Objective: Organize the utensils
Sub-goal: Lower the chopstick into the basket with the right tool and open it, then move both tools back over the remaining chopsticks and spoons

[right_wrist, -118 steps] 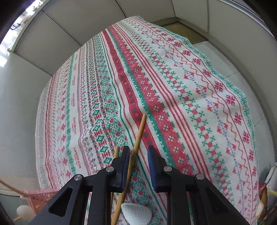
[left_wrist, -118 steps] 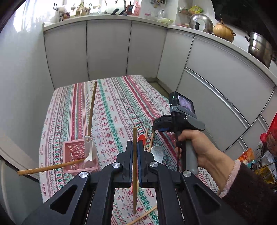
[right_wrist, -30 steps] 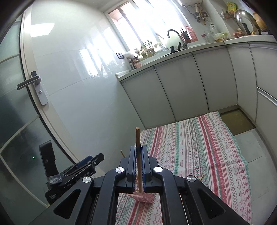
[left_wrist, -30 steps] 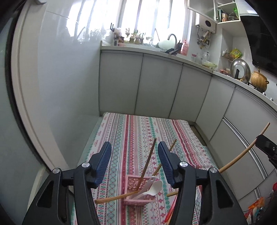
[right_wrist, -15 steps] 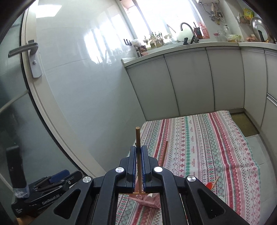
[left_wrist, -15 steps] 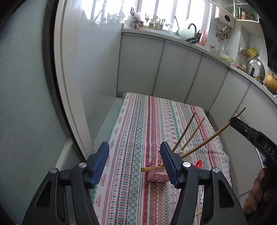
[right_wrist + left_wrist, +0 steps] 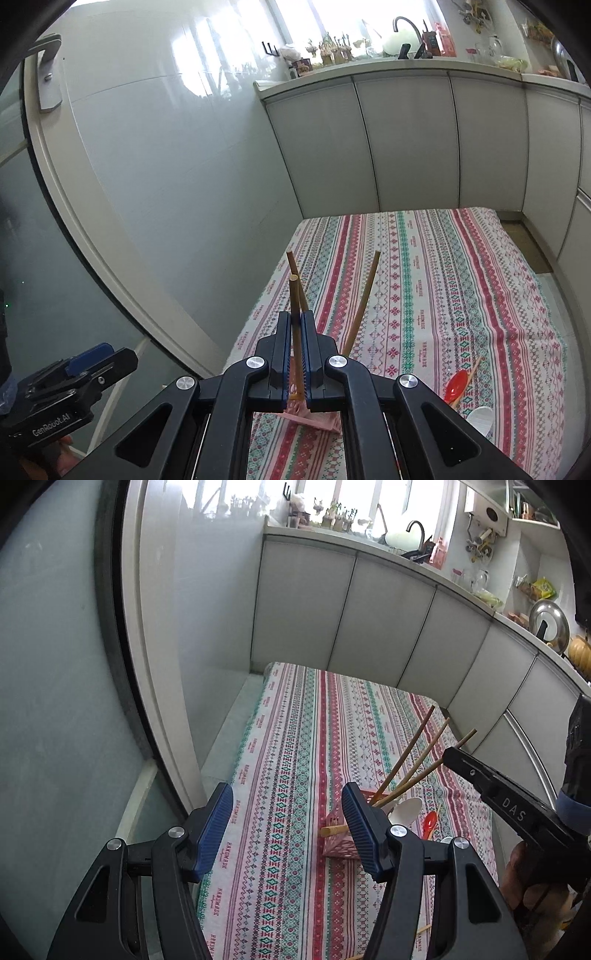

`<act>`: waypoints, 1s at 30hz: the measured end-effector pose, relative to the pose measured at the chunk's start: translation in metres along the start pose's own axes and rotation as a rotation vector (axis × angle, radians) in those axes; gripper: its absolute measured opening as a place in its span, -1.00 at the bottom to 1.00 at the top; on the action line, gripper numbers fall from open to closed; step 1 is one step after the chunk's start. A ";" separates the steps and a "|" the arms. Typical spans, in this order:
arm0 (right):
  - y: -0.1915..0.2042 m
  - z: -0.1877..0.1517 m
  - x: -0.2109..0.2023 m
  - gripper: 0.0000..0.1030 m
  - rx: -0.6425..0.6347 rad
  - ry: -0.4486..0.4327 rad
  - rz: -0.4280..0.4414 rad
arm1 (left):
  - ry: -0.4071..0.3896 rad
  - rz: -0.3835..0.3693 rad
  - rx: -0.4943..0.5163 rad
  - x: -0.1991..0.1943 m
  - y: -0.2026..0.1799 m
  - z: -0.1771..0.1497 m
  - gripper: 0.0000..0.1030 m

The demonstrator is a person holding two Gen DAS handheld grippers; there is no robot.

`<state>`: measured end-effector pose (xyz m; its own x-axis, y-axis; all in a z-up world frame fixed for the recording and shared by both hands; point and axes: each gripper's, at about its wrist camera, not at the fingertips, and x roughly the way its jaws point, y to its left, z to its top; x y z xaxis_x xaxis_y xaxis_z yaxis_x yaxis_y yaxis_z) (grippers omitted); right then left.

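Right gripper (image 7: 294, 350): jaws clamped on a wooden chopstick (image 7: 294, 306), held upright with its lower end over the pink basket (image 7: 338, 843). Left gripper (image 7: 288, 827): fingers apart, nothing between them, hovering beside the basket. The basket stands on the striped tablecloth (image 7: 295, 738) and holds two more chopsticks and a white spoon (image 7: 404, 808). A red spoon (image 7: 458, 384) and a white ladle (image 7: 480, 417) lie on the cloth to its right.
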<state>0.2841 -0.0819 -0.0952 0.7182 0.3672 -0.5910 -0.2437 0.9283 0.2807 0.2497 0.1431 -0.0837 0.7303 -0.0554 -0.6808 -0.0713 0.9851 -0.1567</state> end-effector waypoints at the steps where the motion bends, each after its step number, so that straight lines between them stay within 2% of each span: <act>1: -0.002 -0.001 0.002 -0.88 0.006 0.010 0.002 | 0.006 0.002 0.001 0.001 0.000 -0.001 0.24; 3: -0.006 0.000 -0.001 -0.84 0.027 0.021 0.008 | 0.017 0.002 0.002 0.002 -0.002 -0.002 0.24; 5: -0.010 0.003 -0.014 -0.68 0.041 0.005 0.020 | 0.028 -0.004 0.005 0.003 -0.003 -0.003 0.24; 9: -0.020 0.007 -0.041 -0.63 0.055 -0.008 0.020 | 0.042 -0.023 0.017 -0.001 -0.008 -0.005 0.24; 11: -0.028 0.005 -0.054 -0.51 0.068 0.009 0.010 | 0.053 -0.035 0.034 -0.004 -0.013 -0.007 0.25; 12: -0.033 0.003 -0.062 -0.36 0.074 0.020 0.000 | 0.061 -0.042 0.044 -0.005 -0.016 -0.009 0.30; 13: -0.039 0.001 -0.068 -0.04 0.078 0.029 -0.015 | 0.072 -0.048 0.056 -0.005 -0.019 -0.012 0.36; 15: -0.050 -0.005 -0.081 0.12 0.082 0.052 -0.050 | 0.106 -0.066 0.087 -0.006 -0.027 -0.017 0.40; 20: -0.088 -0.024 -0.101 0.13 0.142 0.131 -0.112 | 0.221 -0.126 0.188 -0.006 -0.054 -0.041 0.41; 24: -0.119 -0.043 -0.113 0.23 0.182 0.187 -0.174 | 0.294 -0.184 0.270 -0.005 -0.082 -0.066 0.41; 30: -0.157 -0.076 -0.117 0.30 0.225 0.314 -0.209 | 0.411 -0.259 0.376 0.006 -0.128 -0.109 0.41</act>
<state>0.1889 -0.2663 -0.1280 0.4953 0.2052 -0.8441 0.0590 0.9615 0.2683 0.1886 -0.0016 -0.1458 0.3649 -0.2853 -0.8862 0.3726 0.9171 -0.1418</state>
